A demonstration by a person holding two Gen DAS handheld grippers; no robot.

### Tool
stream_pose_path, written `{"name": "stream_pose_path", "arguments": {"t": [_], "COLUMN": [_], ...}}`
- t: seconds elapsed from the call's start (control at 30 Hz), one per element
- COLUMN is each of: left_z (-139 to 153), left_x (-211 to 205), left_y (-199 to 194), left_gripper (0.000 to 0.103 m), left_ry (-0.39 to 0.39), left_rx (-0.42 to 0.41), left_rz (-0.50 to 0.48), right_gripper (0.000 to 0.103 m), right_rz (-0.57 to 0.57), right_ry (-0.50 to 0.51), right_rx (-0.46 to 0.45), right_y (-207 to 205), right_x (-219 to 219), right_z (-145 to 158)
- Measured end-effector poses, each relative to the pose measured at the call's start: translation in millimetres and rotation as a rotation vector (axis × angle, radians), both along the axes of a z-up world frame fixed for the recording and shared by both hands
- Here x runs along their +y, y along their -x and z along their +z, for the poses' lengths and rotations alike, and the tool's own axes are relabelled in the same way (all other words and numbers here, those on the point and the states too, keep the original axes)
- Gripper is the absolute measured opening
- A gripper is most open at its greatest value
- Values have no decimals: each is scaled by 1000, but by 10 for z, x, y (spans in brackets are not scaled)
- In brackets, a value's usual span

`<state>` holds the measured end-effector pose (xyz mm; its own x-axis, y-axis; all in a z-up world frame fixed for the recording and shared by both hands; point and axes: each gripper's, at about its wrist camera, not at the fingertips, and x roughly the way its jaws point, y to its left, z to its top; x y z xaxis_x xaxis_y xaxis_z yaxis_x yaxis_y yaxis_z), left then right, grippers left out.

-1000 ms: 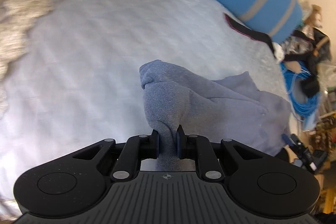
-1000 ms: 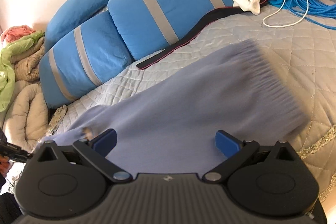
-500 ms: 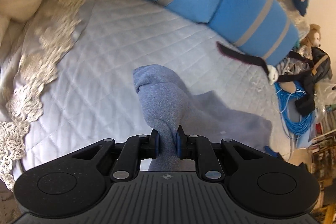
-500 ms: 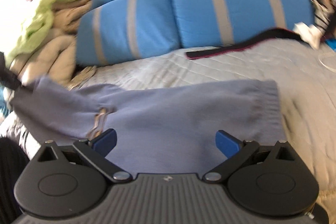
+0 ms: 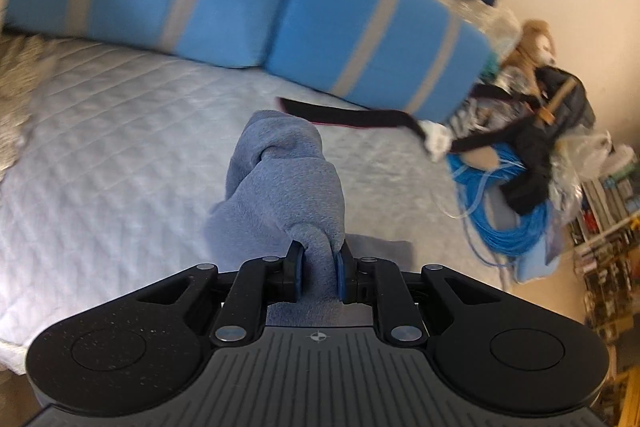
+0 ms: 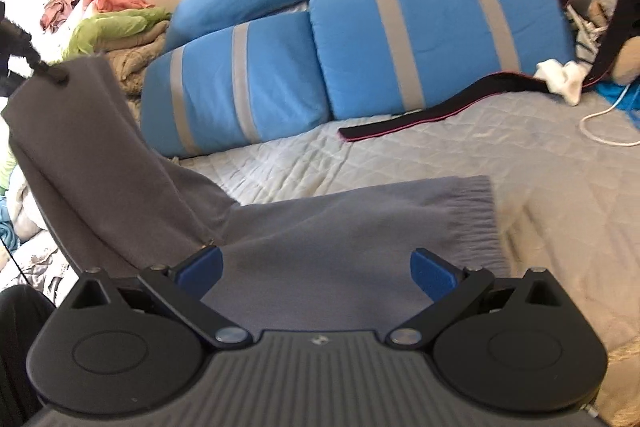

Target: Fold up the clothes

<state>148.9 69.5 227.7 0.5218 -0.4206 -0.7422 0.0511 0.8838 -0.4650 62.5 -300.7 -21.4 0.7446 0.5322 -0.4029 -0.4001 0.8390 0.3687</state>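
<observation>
Grey-blue fleece garment (image 5: 288, 187): one end pinched in left tongs (image 5: 319, 277), lifted; rest trails onto quilted bed (image 6: 460, 155). Right tongs (image 6: 316, 265) spread, empty, above ribbed hem (image 6: 476, 211). Risk: bunched single-point grip slips; unsupported hem drags, fold skews.

Left gripper (image 5: 319, 271): matte black body across the lower frame, ribbed grey centre panel bearing a small crosshair mark, a round recessed disc at each lower corner, silver pivot screws on angular black linkage arms, blue pads on the fingers (image 5: 298, 273).

Right gripper (image 6: 316, 265): same black housing, ribbed panel, twin discs and silver screws; blue fingertips (image 6: 434, 273).
</observation>
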Motion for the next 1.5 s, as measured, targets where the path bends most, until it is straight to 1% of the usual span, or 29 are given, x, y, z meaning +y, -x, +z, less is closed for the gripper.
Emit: {"name": "stream_pose_path", "arguments": {"t": [0.17,0.27,0.37,0.47,0.5,0.57,0.63,0.7,0.8,0.83,0.9,1.0,1.1,1.2,1.3,1.37,1.43,1.5], "left_z": [-5,-129,-275,-368,-385,-409,-404,-394,-399,-405,-448,-536,-609,-747,-902,-1020,-1141,-1265], "left_x": [-745,-1101,-1445,-1655,-1688,-1689,-1649,-1577,-1411,-1349,-1217,-1039,-897,-818,-739,-708,-680,-660], "left_y": [-237,-367,-495,-512,-509,-510,-498,-458,-383,-358,-289,-167,-39,95,197,246,284,310], "left_gripper": [14,15,19,19,19,22,28,42,57,60,77,89,94,96,97,97,97,97], "left_ry": [24,30,31,23,35,82,106,123,152,156,150,122,72,19,13,25,41,54], "left_rx": [5,19,35,2,-4,5,4,-13,-49,-63,-87,-127,-177,-209,-191,-171,-150,-127], "left_rz": [-86,-138,-194,-243,-262,-291,-298,-296,-281,-271,-245,-220,-213,-218,-235,-241,-243,-238], "right_gripper": [103,103,103,103,103,103,103,103,103,103,103,103,103,103,103,103,96,85], "right_rz": [-36,-65,-93,-122,-132,-149,-162,-169,-165,-165,-156,-141,-121,-99,-71,-46,-17,6], "right_ry": [17,13,7,9,12,15,9,-3,-7,-4,-4,-20,-43,-65,-110,-149,-180,-214], "right_rx": [-14,-9,1,19,21,22,26,32,36,37,37,66,114,166,217,253,292,326], "right_y": [120,185,214,217,221,229,224,202,142,117,47,-159,-426,-717,-977,-1150,-1302,-1419], "right_x": [-208,-340,-451,-538,-568,-626,-673,-707,-715,-714,-723,-776,-837,-898,-973,-1024,-1057,-1089], "right_z": [23,23,12,0,0,4,3,1,0,5,12,-14,-66,-125,-185,-227,-273,-319]}}
